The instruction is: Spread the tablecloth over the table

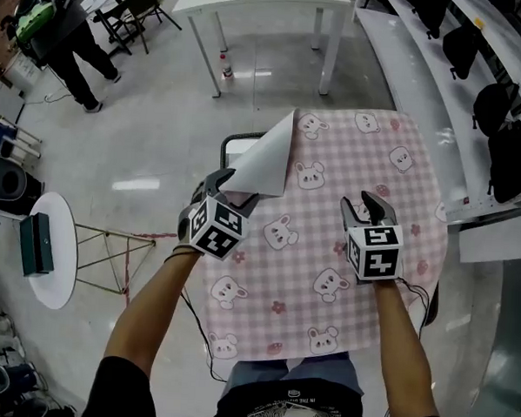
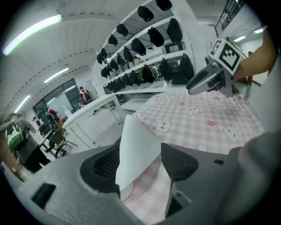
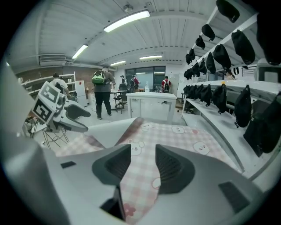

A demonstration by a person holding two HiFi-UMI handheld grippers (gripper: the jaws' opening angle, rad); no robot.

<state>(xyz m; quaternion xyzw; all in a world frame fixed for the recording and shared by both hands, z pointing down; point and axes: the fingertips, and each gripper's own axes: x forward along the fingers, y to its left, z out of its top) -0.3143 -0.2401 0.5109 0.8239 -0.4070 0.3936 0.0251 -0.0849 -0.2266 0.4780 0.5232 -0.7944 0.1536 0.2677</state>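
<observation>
The pink checked tablecloth [image 1: 350, 164] with bunny prints lies over the table, whose bare white corner [image 1: 238, 144] shows at the far left. There the cloth's corner [image 1: 263, 160] is folded back, white underside up. My left gripper [image 1: 231, 189] stands open around that flap. In the left gripper view the white flap [image 2: 136, 149] rises between the wide jaws and leans on the left one. My right gripper [image 1: 362, 204] hovers open over the cloth's right half, with only flat cloth [image 3: 140, 176] seen below its jaws. The right gripper view shows the left gripper [image 3: 85, 121] by the flap [image 3: 109, 127].
Shelves with black bags [image 1: 500, 129] run along the right. A white table [image 1: 254, 2] stands beyond, with a bottle [image 1: 226, 69] on the floor before it. At left are a round white side table [image 1: 54, 245], a wire stand [image 1: 110, 256] and a standing person [image 1: 69, 36].
</observation>
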